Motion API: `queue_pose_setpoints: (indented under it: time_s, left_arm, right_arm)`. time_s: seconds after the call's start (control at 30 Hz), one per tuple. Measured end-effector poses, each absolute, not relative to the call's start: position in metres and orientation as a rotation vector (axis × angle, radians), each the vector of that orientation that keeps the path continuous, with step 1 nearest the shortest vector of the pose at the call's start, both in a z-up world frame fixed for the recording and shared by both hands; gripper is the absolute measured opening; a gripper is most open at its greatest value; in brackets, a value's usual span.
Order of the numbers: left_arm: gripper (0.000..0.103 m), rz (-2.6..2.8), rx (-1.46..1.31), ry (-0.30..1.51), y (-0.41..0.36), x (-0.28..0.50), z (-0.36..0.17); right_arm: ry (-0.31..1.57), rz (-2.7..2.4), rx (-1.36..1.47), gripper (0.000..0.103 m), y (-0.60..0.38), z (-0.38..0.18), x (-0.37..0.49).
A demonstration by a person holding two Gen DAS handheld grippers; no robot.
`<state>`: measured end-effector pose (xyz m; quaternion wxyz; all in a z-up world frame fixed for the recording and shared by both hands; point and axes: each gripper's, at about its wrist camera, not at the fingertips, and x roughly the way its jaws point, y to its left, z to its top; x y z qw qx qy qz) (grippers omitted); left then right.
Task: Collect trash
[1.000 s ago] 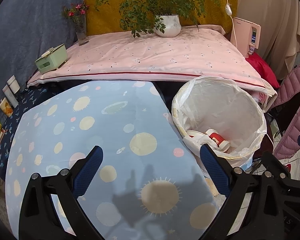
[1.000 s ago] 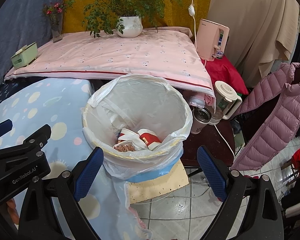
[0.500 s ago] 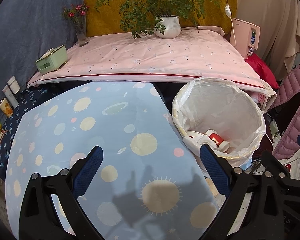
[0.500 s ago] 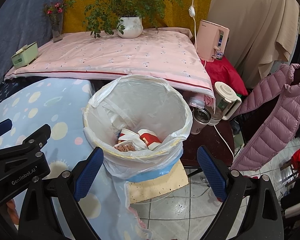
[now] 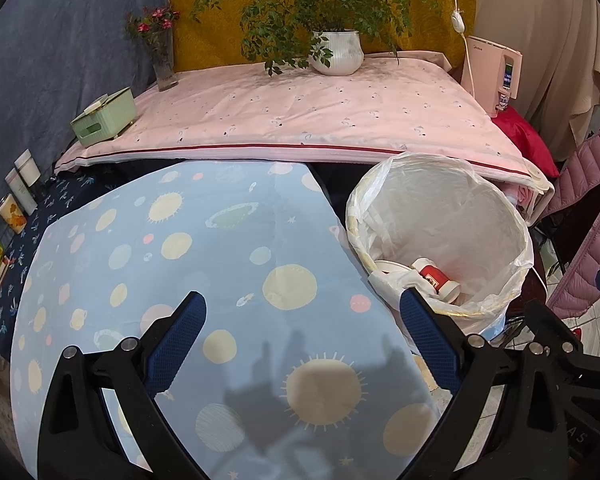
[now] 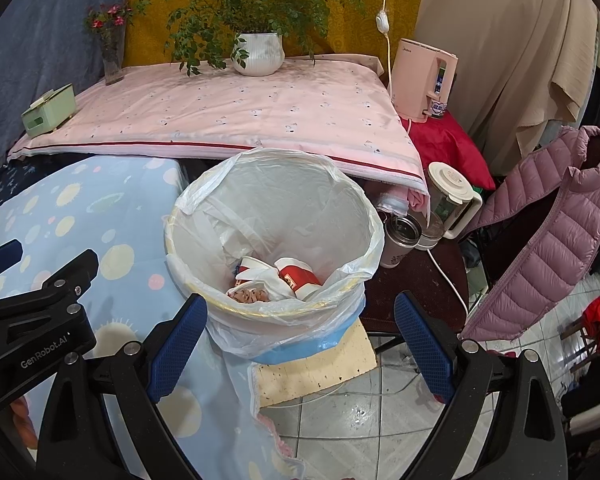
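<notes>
A white bin lined with a clear plastic bag (image 6: pixel 352 216) (image 5: pixel 512 224) stands on the floor beside the low table with the blue sun-and-planet cloth (image 5: pixel 180 248) (image 6: pixel 60 216). Inside it lie red-and-white paper cups (image 6: pixel 300 276) (image 5: pixel 436 278) and crumpled wrappers (image 6: pixel 248 294). My right gripper (image 6: pixel 300 344) hovers open just in front of the bin, nothing between its fingers. My left gripper (image 5: pixel 302 342) is open over the blue cloth, left of the bin, and holds nothing. Its black body (image 6: pixel 40 316) shows at the left of the right wrist view.
Behind is a pink-covered table (image 5: pixel 300 116) with a potted plant (image 5: pixel 336 52), a flower vase (image 5: pixel 162 60) and a green tissue box (image 5: pixel 104 122). Right of the bin are a pink water dispenser (image 6: pixel 424 76), a kettle (image 6: pixel 450 196), a steel cup (image 6: pixel 400 240) and a pink jacket (image 6: pixel 552 232).
</notes>
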<state>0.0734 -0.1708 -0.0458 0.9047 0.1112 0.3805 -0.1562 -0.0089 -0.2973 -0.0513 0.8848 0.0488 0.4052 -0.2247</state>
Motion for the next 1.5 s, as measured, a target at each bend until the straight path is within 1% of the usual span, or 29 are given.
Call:
queue_pose_setpoints:
  time_s: [1.03, 1.5]
  left_arm:
    - [0.093, -0.332, 0.215, 0.798, -0.173, 0.081, -0.057]
    - [0.093, -0.339, 0.218, 0.772, -0.177, 0.078, -0.057]
  right_arm:
    - [0.848, -0.477, 0.11, 0.091, -0.303, -0.057, -0.01]
    - [0.849, -0.485, 0.118, 0.091, -0.31, -0.059, -0.009]
